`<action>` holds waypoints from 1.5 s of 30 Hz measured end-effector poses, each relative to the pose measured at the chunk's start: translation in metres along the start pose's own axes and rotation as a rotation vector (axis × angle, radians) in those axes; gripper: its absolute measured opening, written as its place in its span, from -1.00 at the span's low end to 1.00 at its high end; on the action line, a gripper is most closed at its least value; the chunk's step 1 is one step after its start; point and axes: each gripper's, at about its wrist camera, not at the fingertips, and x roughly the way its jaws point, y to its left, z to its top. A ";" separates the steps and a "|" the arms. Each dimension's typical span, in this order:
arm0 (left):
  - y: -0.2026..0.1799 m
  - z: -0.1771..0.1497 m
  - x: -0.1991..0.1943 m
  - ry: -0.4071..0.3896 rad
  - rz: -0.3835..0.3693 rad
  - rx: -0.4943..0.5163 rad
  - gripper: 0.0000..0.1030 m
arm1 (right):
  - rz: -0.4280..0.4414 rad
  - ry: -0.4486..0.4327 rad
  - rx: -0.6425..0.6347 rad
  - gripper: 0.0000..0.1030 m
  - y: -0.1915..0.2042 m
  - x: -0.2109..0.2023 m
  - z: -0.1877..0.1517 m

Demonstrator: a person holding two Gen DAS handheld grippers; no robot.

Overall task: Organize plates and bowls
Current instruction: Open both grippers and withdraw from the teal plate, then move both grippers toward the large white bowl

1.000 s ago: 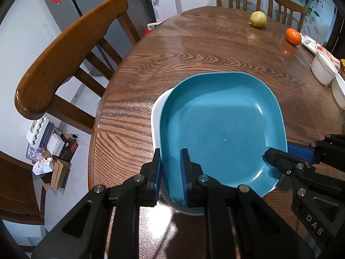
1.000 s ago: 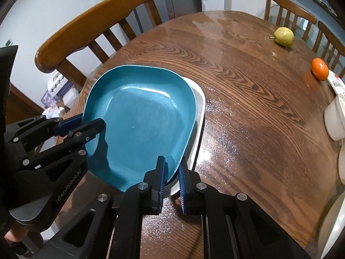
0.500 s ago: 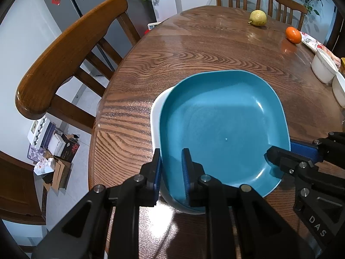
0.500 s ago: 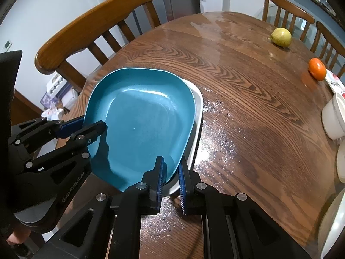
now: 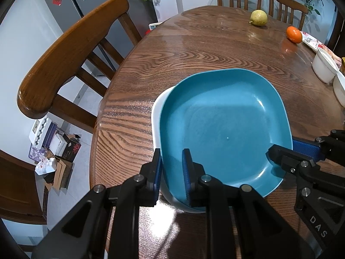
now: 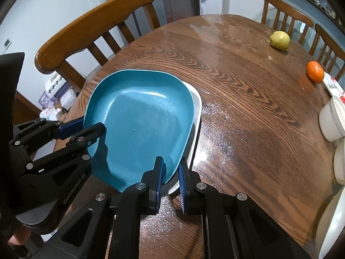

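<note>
- Now then, the square teal-blue plastic plate (image 5: 224, 129) sits tilted on the white square plate (image 5: 155, 116) beneath it, both at the near-left edge of the round dark-grained wooden table (image 5: 194, 54); the white one peeks out along the left rim in the left wrist view and along the right rim in the right wrist view.
- Compared with a second ago, very little has shifted; the blue plate has crept only a touch across the white one, and neither tool has travelled.
- The left gripper (image 5: 171, 168) has its jaws astride the blue plate's near-left rim; they eased apart a shade over the last second and a sliver of gap shows at the inner pad, so whether it truly pinches is hard to tell.
- The right gripper (image 6: 171, 177) is clamped narrow on the blue plate's near-right rim; no change there at all.
- My read: the stack is being settled, blue onto white, and the loosening on the left hints at a release to come; the right side must let go as well before this pair counts as done.
- Far right, white round bowls (image 5: 324, 67) wait untouched; a yellow-green pear (image 5: 258, 17) and an orange (image 5: 294, 34) sit at the far edge.
</note>
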 end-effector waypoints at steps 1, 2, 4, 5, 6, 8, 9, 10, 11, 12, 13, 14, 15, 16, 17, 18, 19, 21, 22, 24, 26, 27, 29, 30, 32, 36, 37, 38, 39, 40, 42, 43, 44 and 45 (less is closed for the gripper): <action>0.000 0.000 0.000 0.001 0.000 -0.001 -0.65 | -0.003 0.000 -0.003 -0.75 0.001 0.000 0.000; 0.000 0.000 0.000 0.001 0.001 -0.001 -0.65 | -0.006 -0.002 -0.005 -0.75 0.001 0.000 0.000; 0.001 -0.001 0.000 0.000 0.003 -0.002 -0.64 | -0.012 -0.005 -0.007 -0.75 0.002 -0.001 0.001; 0.001 -0.001 -0.001 -0.001 0.004 -0.003 -0.62 | -0.013 -0.009 -0.007 -0.73 0.002 -0.002 0.001; 0.002 -0.001 -0.001 0.000 0.002 -0.006 -0.54 | -0.019 -0.012 -0.009 -0.67 0.002 -0.003 0.001; 0.003 -0.002 -0.001 -0.002 0.010 -0.009 -0.34 | -0.036 -0.021 -0.012 -0.60 0.002 -0.005 0.001; 0.004 -0.002 -0.001 -0.002 0.010 -0.012 -0.30 | -0.034 -0.024 -0.009 -0.59 0.001 -0.006 0.001; 0.005 -0.002 -0.001 0.000 0.007 -0.015 -0.30 | -0.033 -0.025 -0.006 -0.59 0.000 -0.007 0.001; 0.005 -0.002 -0.001 0.000 0.008 -0.017 -0.30 | -0.034 -0.025 -0.005 -0.58 0.000 -0.007 0.001; 0.006 -0.002 -0.001 -0.002 0.010 -0.020 -0.29 | -0.037 -0.026 -0.003 -0.58 -0.001 -0.007 0.001; 0.006 -0.002 -0.001 -0.004 0.011 -0.022 -0.20 | -0.036 -0.027 0.001 -0.58 -0.002 -0.008 0.001; 0.007 -0.002 -0.002 -0.006 0.010 -0.027 -0.14 | -0.033 -0.029 0.005 -0.57 -0.003 -0.008 0.000; 0.008 -0.002 -0.003 -0.008 0.009 -0.030 -0.01 | -0.031 -0.032 0.010 -0.57 -0.003 -0.009 0.000; 0.007 -0.002 -0.004 -0.011 0.010 -0.032 0.03 | -0.029 -0.034 0.014 -0.57 -0.004 -0.010 -0.001; 0.007 -0.001 -0.005 -0.016 0.012 -0.032 0.03 | -0.027 -0.036 0.017 -0.57 -0.005 -0.011 -0.001; 0.007 -0.001 -0.006 -0.017 0.012 -0.034 0.04 | -0.026 -0.039 0.020 -0.57 -0.006 -0.013 -0.001; 0.006 -0.002 -0.007 -0.018 0.010 -0.037 0.05 | -0.025 -0.042 0.022 -0.57 -0.007 -0.014 -0.001; 0.006 -0.002 -0.009 -0.020 0.009 -0.044 0.21 | -0.018 -0.050 0.028 -0.56 -0.009 -0.017 -0.003; 0.006 -0.002 -0.009 -0.021 0.010 -0.046 0.36 | -0.016 -0.053 0.029 -0.56 -0.010 -0.018 -0.003; 0.005 -0.003 -0.012 -0.031 0.011 -0.051 0.45 | -0.013 -0.062 0.031 -0.55 -0.012 -0.021 -0.004; 0.004 -0.003 -0.015 -0.036 0.012 -0.055 0.52 | -0.011 -0.073 0.036 -0.37 -0.014 -0.025 -0.006; 0.003 -0.003 -0.016 -0.038 0.010 -0.056 0.53 | -0.007 -0.081 0.042 -0.19 -0.016 -0.028 -0.008; 0.002 -0.002 -0.019 -0.042 0.008 -0.062 0.53 | 0.001 -0.095 0.050 -0.04 -0.018 -0.033 -0.010; 0.002 -0.003 -0.021 -0.044 0.006 -0.066 0.57 | 0.005 -0.100 0.054 -0.03 -0.020 -0.035 -0.011; 0.000 -0.004 -0.026 -0.051 0.001 -0.077 0.66 | 0.011 -0.107 0.065 -0.03 -0.025 -0.041 -0.014; -0.007 -0.007 -0.036 -0.070 -0.013 -0.084 0.81 | 0.025 -0.127 0.085 -0.03 -0.034 -0.053 -0.021; -0.009 -0.007 -0.038 -0.071 -0.018 -0.084 0.81 | 0.024 -0.131 0.087 -0.03 -0.036 -0.055 -0.022; -0.012 -0.008 -0.040 -0.073 -0.023 -0.084 0.81 | 0.024 -0.135 0.089 -0.02 -0.038 -0.058 -0.024; -0.014 -0.008 -0.042 -0.074 -0.028 -0.084 0.81 | 0.023 -0.140 0.092 -0.02 -0.041 -0.061 -0.026; -0.017 -0.009 -0.045 -0.077 -0.034 -0.084 0.81 | 0.024 -0.145 0.094 -0.02 -0.042 -0.064 -0.028; -0.022 -0.009 -0.047 -0.079 -0.041 -0.082 0.81 | 0.021 -0.154 0.096 -0.02 -0.045 -0.069 -0.031; -0.024 -0.009 -0.048 -0.080 -0.044 -0.080 0.81 | 0.018 -0.160 0.096 -0.02 -0.048 -0.072 -0.033; -0.028 -0.010 -0.049 -0.081 -0.048 -0.078 0.81 | 0.014 -0.165 0.097 -0.02 -0.050 -0.075 -0.036; -0.032 -0.010 -0.050 -0.081 -0.051 -0.075 0.82 | 0.010 -0.171 0.099 -0.02 -0.054 -0.078 -0.038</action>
